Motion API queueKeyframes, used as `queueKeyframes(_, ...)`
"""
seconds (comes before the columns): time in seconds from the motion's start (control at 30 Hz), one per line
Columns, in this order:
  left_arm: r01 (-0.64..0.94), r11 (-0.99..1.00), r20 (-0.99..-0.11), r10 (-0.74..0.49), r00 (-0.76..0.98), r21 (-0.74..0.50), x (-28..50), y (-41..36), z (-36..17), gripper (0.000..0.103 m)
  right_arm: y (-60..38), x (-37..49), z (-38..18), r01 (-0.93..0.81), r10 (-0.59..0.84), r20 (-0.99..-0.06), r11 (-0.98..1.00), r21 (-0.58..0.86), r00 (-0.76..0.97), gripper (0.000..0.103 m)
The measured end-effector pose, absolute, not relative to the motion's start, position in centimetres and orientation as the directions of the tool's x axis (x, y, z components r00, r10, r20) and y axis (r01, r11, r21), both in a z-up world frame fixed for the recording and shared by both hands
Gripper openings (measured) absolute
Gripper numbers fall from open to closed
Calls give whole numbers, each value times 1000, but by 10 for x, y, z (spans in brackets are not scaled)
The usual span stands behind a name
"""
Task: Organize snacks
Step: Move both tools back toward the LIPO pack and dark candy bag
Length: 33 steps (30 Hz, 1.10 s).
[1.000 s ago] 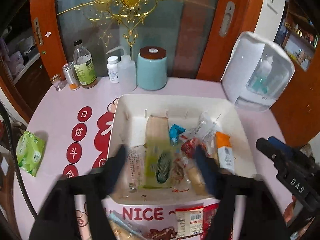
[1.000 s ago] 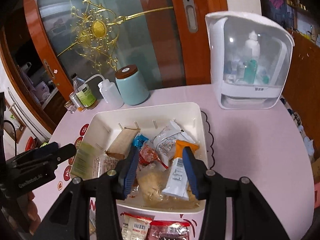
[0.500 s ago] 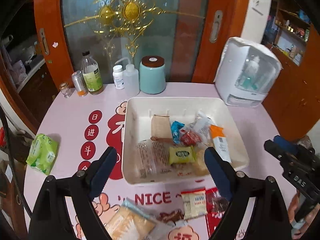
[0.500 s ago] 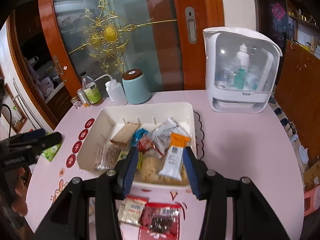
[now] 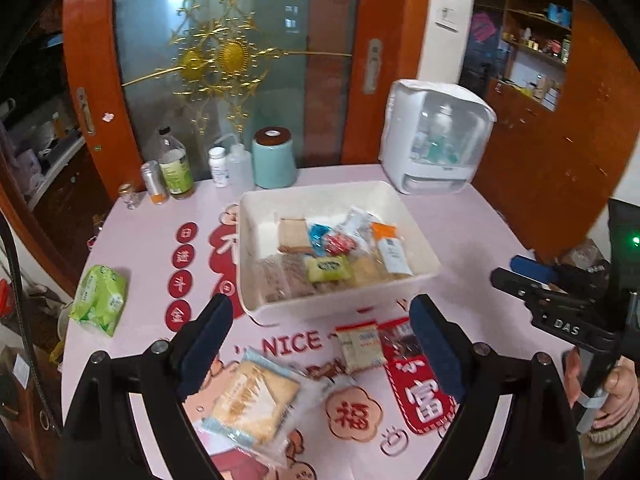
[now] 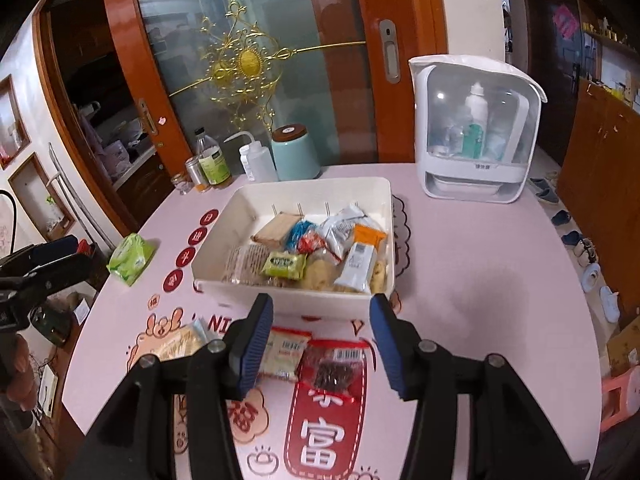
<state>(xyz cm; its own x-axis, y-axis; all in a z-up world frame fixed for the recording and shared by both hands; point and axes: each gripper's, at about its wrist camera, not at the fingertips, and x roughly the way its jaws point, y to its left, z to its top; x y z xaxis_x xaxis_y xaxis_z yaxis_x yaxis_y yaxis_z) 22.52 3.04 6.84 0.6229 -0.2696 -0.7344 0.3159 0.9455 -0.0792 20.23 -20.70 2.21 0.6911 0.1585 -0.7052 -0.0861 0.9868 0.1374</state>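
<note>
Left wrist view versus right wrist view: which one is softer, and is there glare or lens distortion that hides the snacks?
Left wrist view: motion blur smears the cracker packet and the white bin. Right wrist view: sharper, labels in the bin legible, mild glare on the pink table. Both: strong fisheye bending, dark corners; snacks not hidden.

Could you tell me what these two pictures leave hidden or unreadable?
- Cracker packet: left wrist view, blurred, print unreadable; near end behind the left hand-held gripper, whose jaws are opening.
- Beige packet: right wrist view, left edge behind the right hand-held gripper, also opening.
- White bin: lower snacks buried under others.
</note>
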Motion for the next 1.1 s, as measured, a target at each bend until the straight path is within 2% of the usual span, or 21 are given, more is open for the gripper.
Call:
queueKeyframes(0.03, 321, 943, -734, -279, 620, -87, 221, 29, 67, 94, -205, 198, 20, -82, 144, -711, 989, 121, 688, 61)
queueKeyframes(0.13, 336, 935, -724, -311, 615, -115, 209, 21, 63, 101, -202, 191, 10, -70, 120, -722, 993, 99, 682, 64)
queueKeyframes(0.37, 335, 940, -707, -282, 649, -68, 197, -7, 22, 101, -203, 196, -45, -29, 102, -783, 994, 107, 614, 64)
queueKeyframes(0.53, 277, 958, -740, -242, 627, -78, 206, -22, -34, 101, -217, 210, -103, 34, 130, -834, 984, 176, 536, 64)
queueKeyframes(0.67, 210, 969, -806, -226, 548, -129, 230, -25, -88, 101, -226, 223, -141, 76, 179, -856, 967, 245, 484, 64)
queueKeyframes(0.9, 181, 982, -863, -134, 486, -50, 251, -34, -144, 101, -220, 235, -167, 78, 195, -865, 963, 259, 463, 64)
queueKeyframes(1.1, 154, 985, -868, -139, 477, -74, 259, -25, -156, 101, -205, 247, -180, 42, 190, -867, 971, 235, 461, 64)
